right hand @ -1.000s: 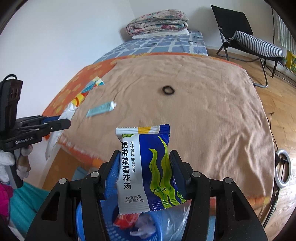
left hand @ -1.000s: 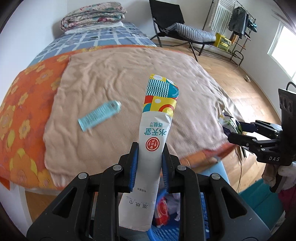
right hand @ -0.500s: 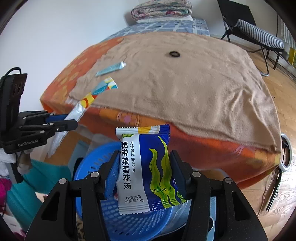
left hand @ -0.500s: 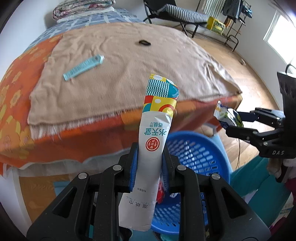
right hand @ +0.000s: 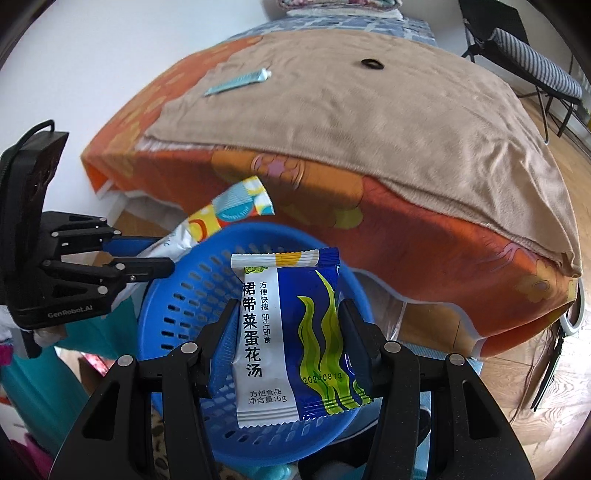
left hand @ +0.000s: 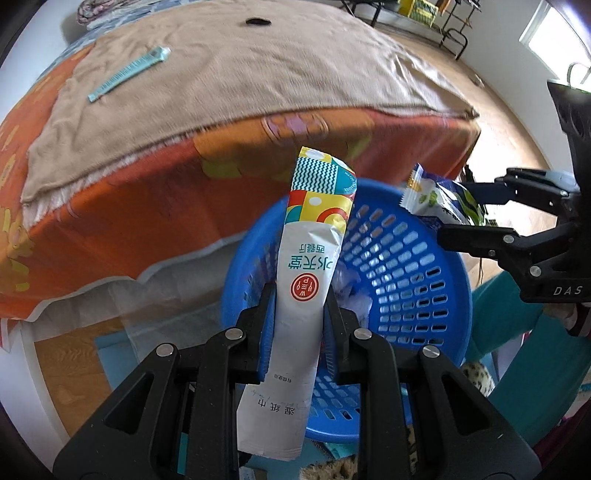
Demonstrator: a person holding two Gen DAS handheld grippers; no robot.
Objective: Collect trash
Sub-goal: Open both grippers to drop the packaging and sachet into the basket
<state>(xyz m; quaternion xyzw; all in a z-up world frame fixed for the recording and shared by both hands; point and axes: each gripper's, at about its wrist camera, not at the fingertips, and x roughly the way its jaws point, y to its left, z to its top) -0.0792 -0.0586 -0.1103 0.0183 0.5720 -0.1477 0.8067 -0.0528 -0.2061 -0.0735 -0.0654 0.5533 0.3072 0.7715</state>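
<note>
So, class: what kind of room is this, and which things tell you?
Most likely a bedroom: a bed with an orange flowered sheet under a tan blanket, folded quilts at its head, and a striped folding chair nearby.

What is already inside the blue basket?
In the blue basket, crumpled white trash lies at the bottom. The left gripper, shut on the long wet-wipe packet, covers the rest, so I cannot tell what else is in there.

left hand-held gripper point(left hand: 300, 314) clamped, right hand-held gripper point(right hand: 288, 332) clamped
</note>
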